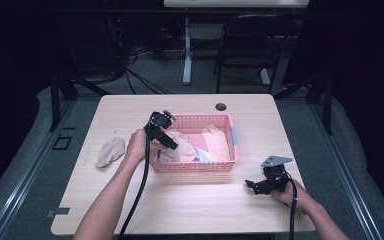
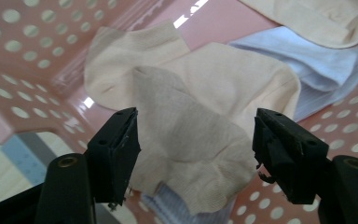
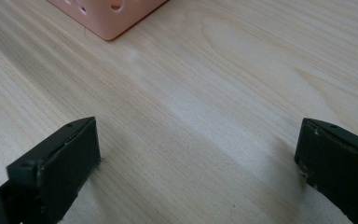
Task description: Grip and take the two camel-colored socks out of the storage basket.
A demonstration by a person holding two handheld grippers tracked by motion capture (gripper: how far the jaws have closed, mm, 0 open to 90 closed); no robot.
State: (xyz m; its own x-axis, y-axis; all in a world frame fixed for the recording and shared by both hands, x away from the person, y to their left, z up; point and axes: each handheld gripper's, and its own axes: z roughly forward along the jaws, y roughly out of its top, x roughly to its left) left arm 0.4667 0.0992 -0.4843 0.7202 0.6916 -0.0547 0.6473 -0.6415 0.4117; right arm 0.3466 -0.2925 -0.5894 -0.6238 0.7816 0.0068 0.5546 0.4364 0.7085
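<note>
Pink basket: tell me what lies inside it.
The pink basket holds beige socks and a light blue sock lying partly under them. The left tongs stand over one beige sock. Whatever lies beneath the pile is covered.

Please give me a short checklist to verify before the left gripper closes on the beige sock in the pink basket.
1. Beige sock lies between the left gripper fingers: ok.
2. Fingers already press on the sock: not ok, gaps remain.
3. Light blue sock stays outside the grasp: cannot tell, it lies partly beneath.
4. Pink basket wall is free of the fingers: ok.
5. Right gripper is open and rests apart on the table: ok.
</note>
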